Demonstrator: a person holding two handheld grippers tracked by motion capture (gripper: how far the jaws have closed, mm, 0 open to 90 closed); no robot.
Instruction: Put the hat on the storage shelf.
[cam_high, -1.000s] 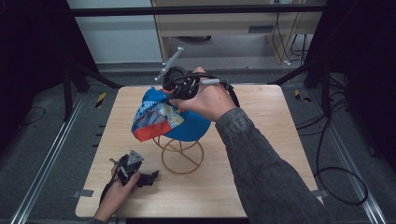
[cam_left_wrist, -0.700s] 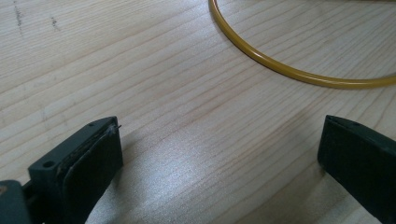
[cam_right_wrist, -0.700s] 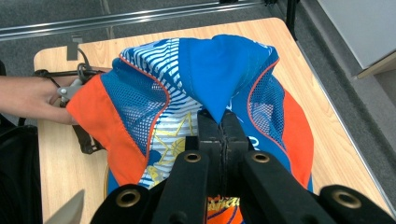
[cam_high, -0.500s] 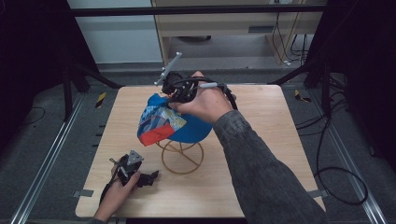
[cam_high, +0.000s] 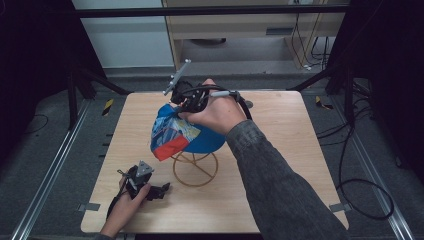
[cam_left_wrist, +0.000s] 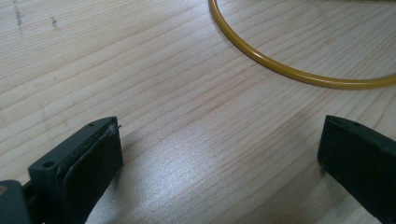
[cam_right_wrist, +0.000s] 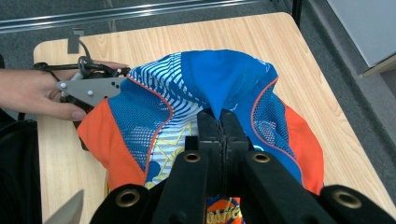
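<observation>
A blue cap (cam_high: 192, 137) with orange and white patterned panels sits draped over a yellow wire stand (cam_high: 195, 170) in the middle of the table. My right gripper (cam_high: 176, 113) comes from above at the cap's far left side and is shut on a fold of its blue fabric (cam_right_wrist: 219, 88), with its jaws pressed together around the fold. My left gripper (cam_high: 162, 189) rests low on the table at the front left, open and holding nothing. In the left gripper view its jaws stand wide apart over bare wood, with the stand's ring base (cam_left_wrist: 280, 70) just ahead.
The wooden table (cam_high: 280, 150) has free room on its right half and along the back. A black cable (cam_high: 240, 102) loops from the right gripper. Metal rails and dark floor surround the table, and a cabinet stands behind it.
The right gripper has carried the cap slightly right and down over the stand. The left gripper has stayed in place.
</observation>
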